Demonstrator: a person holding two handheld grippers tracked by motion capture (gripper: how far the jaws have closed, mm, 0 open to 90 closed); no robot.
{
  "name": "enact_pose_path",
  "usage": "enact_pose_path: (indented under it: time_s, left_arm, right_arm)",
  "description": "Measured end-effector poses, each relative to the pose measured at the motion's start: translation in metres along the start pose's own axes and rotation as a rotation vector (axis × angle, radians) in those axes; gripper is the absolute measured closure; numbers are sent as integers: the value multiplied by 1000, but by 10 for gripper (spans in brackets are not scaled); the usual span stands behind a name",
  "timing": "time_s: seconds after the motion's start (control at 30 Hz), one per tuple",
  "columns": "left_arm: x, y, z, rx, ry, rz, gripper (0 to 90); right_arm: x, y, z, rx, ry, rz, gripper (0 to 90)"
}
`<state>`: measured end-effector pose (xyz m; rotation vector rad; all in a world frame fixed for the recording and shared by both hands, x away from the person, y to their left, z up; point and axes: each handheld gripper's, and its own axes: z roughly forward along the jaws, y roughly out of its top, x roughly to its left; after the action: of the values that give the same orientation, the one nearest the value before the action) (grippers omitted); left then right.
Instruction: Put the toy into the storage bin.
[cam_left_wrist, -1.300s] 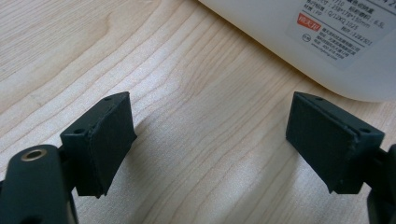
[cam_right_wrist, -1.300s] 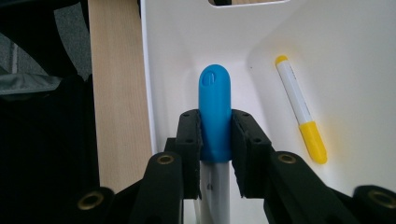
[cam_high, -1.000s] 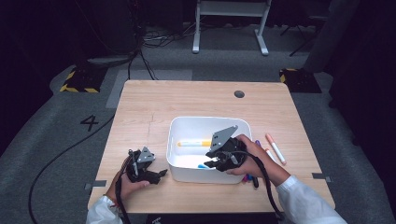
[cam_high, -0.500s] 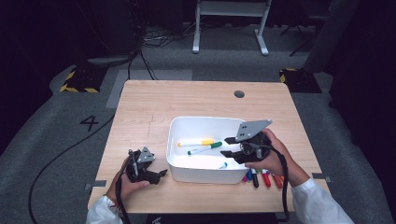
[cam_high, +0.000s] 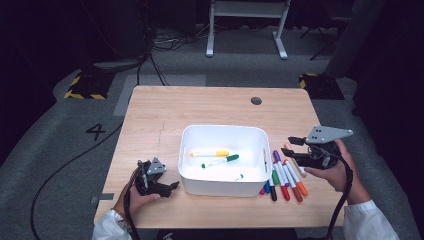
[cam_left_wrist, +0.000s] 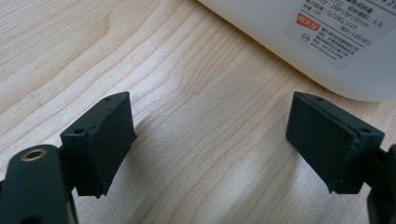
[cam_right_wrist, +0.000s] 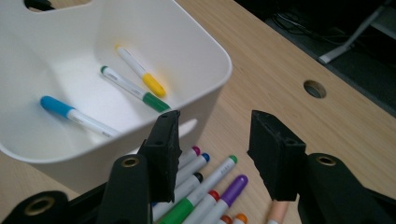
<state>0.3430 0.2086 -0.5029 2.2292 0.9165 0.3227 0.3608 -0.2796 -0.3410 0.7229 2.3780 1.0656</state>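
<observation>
A white bin (cam_high: 222, 131) stands mid-table and holds a yellow marker (cam_high: 210, 153), a green marker (cam_high: 221, 161) and a blue one (cam_high: 239, 176). Several loose markers (cam_high: 284, 175) lie in a row just right of the bin. My right gripper (cam_high: 292, 148) hovers over them with its jaws pointing at the bin; they have just been opening and nothing is between them (cam_right_wrist: 215, 140). My left gripper (cam_high: 170, 184) rests on the table left of the bin, open and empty (cam_left_wrist: 210, 135), and the bin's wall (cam_left_wrist: 299, 42) is just ahead of it.
A round cable hole (cam_high: 256, 100) sits in the wooden table (cam_high: 160, 115) behind the bin. Beyond the far edge are a white metal stand (cam_high: 245, 20) and floor cables. Bare wood lies left of and behind the bin.
The right gripper has left the bin and moved right, over the loose markers. The green marker now lies in the bin. The left gripper has not moved.
</observation>
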Motion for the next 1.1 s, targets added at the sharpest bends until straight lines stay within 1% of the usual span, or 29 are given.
enact_pose_path:
  time_s: [0.07,0.1,0.2,0.33,0.37,0.43,0.47,0.53,0.6,0.67,0.73,0.83,0.9,1.07,1.1]
  left_arm:
    - [0,0,0,0,0,0,155]
    - [0,0,0,0,-1,0,155]
    - [0,0,0,0,2,2,155]
    - [0,0,0,0,-1,0,155]
    - [0,0,0,1,1,2,155]
    - [0,0,0,0,1,2,155]
    - [0,0,0,1,-2,-1,155]
    - [0,0,0,0,-1,0,155]
    - [0,0,0,0,0,0,155]
    - [0,0,0,0,2,2,155]
    - [0,0,0,0,1,1,155]
    - [0,0,0,0,4,3,155]
    - [0,0,0,1,0,3,155]
    - [0,0,0,1,0,2,154]
    - [0,0,0,2,-5,0,154]
  right_arm:
    - [-7,-12,3,19,-33,19,541]
    - [-11,-18,6,28,-39,25,541]
    - [-23,-35,18,60,-73,56,543]
    - [-39,-56,36,113,-99,113,544]
    - [-43,-60,40,118,-100,129,544]
    - [-48,-68,46,124,-117,160,552]
    - [-50,-72,49,133,-122,167,551]
    - [-54,-79,55,145,-126,188,551]
    - [-57,-85,61,143,-114,213,551]
    - [-59,-90,67,156,-111,224,549]
    - [-59,-92,72,164,-112,227,549]
    - [-60,-96,82,196,-138,221,549]
    - [-62,-100,89,204,-130,241,549]
    - [-66,-108,99,225,-153,261,551]
    - [-67,-109,101,224,-151,270,552]
